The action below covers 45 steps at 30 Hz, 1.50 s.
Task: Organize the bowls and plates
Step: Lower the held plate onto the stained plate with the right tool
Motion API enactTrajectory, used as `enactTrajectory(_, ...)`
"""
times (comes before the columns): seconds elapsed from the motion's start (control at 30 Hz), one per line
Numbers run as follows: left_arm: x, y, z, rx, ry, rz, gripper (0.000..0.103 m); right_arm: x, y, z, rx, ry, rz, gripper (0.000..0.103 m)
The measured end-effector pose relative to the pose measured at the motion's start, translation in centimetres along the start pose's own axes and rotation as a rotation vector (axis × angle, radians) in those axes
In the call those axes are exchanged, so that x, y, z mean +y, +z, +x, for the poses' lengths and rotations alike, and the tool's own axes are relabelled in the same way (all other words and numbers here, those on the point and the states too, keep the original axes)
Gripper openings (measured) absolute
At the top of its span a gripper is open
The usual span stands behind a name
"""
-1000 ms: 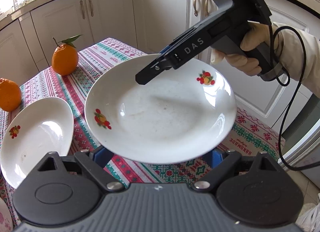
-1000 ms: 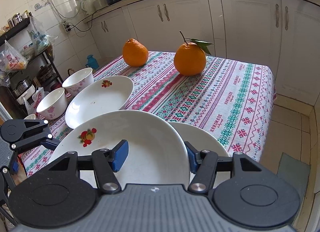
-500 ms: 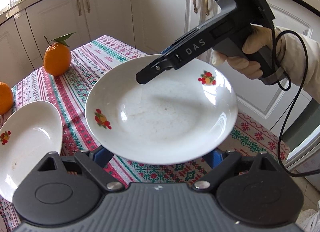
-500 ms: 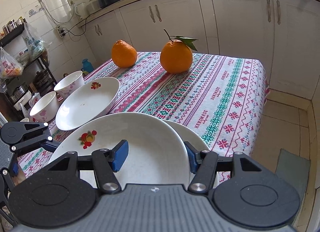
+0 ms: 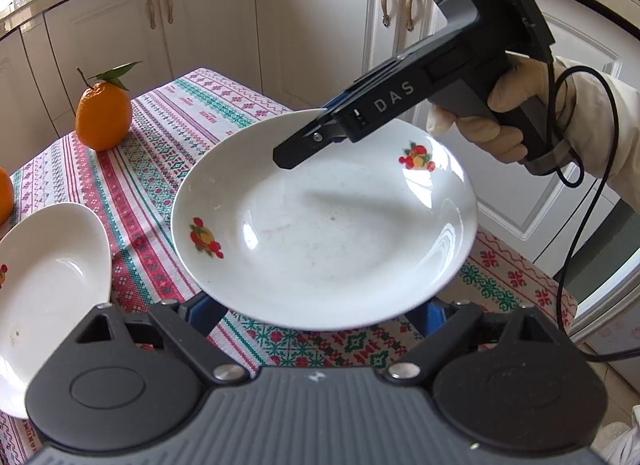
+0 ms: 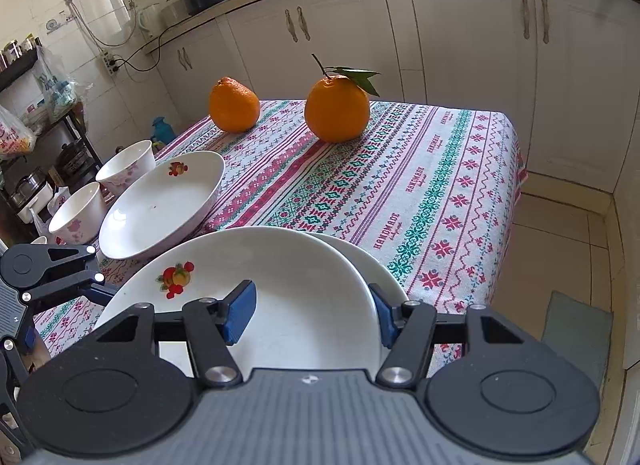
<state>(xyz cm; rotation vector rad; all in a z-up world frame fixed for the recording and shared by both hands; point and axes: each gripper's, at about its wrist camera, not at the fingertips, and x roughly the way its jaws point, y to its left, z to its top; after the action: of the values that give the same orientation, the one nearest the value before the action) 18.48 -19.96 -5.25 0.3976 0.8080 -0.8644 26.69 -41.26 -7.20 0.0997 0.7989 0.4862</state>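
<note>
A white plate with fruit decals (image 5: 324, 225) hangs above the tablecloth, its near rim over my left gripper (image 5: 316, 313), whose blue pads spread wide under it. My right gripper (image 5: 320, 133) reaches in from the far side with one finger over the far rim. In the right wrist view the same plate (image 6: 280, 289) lies between the right gripper's (image 6: 312, 313) blue pads, one inside the bowl of the plate and one outside the rim, with a gap. Another white plate (image 6: 376, 269) lies under it. A second deep plate (image 6: 160, 205) sits on the table to the left.
Two oranges (image 6: 234, 105) (image 6: 337, 109) stand at the far side of the patterned tablecloth (image 6: 420, 185). Two white bowls with pink flowers (image 6: 126, 163) (image 6: 78, 211) stand at the left edge. White cabinets (image 6: 460, 45) surround the table.
Both views have shifted slightly; the orange and the left plate slid leftward in the left wrist view. The held plate keeps its place between the grippers.
</note>
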Motion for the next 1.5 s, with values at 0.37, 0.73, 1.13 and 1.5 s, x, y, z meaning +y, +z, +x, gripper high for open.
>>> enactTrajectory(0.37,0.0,-0.2,0.1,-0.015,-0.002,0.000,0.094,0.1,-0.7,-0.6,0.012,-0.035,0.021,0.066)
enactTrajectory(0.73,0.1,-0.4,0.1,-0.024,-0.007,-0.017,0.095,0.5,-1.1,-1.8,0.011,-0.094,0.017,0.067)
enactTrajectory(1.13,0.2,-0.6,0.0,-0.042,-0.017,-0.027,0.095,1.1,-1.6,-2.4,0.006,-0.136,0.003,0.072)
enactTrajectory(1.5,-0.1,-0.9,-0.6,-0.059,-0.007,-0.028,0.095,1.3,-1.9,-3.4,-0.016,-0.158,0.027,0.085)
